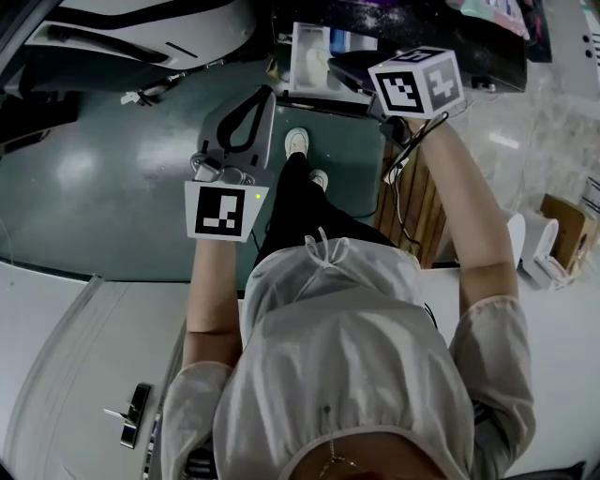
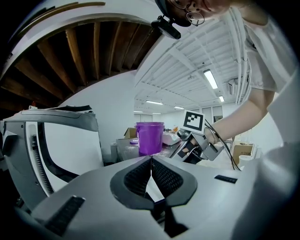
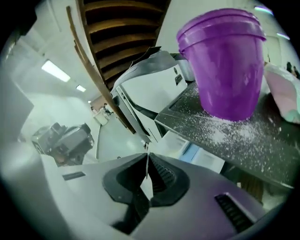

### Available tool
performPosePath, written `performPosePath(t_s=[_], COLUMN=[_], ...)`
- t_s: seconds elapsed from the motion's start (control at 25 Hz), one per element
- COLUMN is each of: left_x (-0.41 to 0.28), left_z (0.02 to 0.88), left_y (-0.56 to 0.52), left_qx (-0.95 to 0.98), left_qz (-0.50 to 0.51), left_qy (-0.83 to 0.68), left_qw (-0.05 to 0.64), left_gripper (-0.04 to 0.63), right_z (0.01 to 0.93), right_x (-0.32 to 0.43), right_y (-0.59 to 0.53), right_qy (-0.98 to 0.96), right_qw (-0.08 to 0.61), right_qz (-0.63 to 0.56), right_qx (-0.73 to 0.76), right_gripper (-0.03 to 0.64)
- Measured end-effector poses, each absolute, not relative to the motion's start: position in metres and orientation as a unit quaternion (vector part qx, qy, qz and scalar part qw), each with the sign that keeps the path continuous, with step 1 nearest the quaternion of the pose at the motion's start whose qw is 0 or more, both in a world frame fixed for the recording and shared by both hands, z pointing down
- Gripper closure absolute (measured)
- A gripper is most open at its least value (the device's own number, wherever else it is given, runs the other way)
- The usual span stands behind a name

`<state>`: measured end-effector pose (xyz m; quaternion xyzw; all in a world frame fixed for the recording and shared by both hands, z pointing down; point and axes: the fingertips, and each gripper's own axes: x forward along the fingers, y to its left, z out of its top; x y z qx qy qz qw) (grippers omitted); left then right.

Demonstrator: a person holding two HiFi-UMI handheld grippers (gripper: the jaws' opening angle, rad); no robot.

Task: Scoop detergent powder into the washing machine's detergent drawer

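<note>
The detergent drawer [image 1: 310, 60] stands pulled out of the machine, showing white and blue compartments [image 3: 190, 151]. A purple cup [image 3: 226, 63] stands on the dark machine top [image 3: 243, 140], which is dusted with spilled white powder. My right gripper [image 3: 146, 165] is shut with nothing seen between its jaws, held just in front of the drawer and below the cup. My left gripper [image 2: 151, 159] is also shut and empty. It hangs lower over the green floor [image 1: 112, 178], pointed at the purple cup [image 2: 150, 137] and the right gripper [image 2: 196, 146].
A white curved machine [image 1: 122, 28] stands at the far left. A wooden slatted stand [image 1: 412, 206], a white bin [image 1: 530, 246] and a cardboard box [image 1: 564, 220] are on the right. A pink bag [image 3: 283, 96] lies beside the cup. A white surface [image 1: 84, 356] lies close below me.
</note>
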<state>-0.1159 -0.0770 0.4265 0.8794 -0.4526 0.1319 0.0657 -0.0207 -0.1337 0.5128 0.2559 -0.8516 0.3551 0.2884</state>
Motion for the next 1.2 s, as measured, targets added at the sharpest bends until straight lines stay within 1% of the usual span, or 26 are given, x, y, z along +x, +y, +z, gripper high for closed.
performPosePath(t_s=[0.32,0.6,0.84,1.2], left_x=[-0.127,-0.13,-0.134,-0.137], left_z=[0.434,0.437,0.437,0.436], left_y=[-0.076,-0.071,-0.066,-0.057], left_qx=[0.875,0.872,0.868,0.867], left_qz=[0.131,0.129,0.126,0.125], left_qy=[-0.461,-0.465,-0.473,-0.477], left_qw=[0.073,0.076,0.08,0.079], left_gripper=[0.572,0.572,0.572,0.572], right_z=[0.532,0.534,0.533,0.526], right_x=[-0.029,-0.036,-0.038,-0.04], right_y=[-0.135,-0.132,-0.134,-0.135], right_qy=[-0.85,-0.845,-0.837,-0.808], right_qw=[0.385,0.454,0.484,0.512], right_qz=[0.243,0.118,-0.005,-0.122], right_qx=[0.265,0.255,0.255,0.263], right_gripper=[0.604,0.604,0.604,0.604])
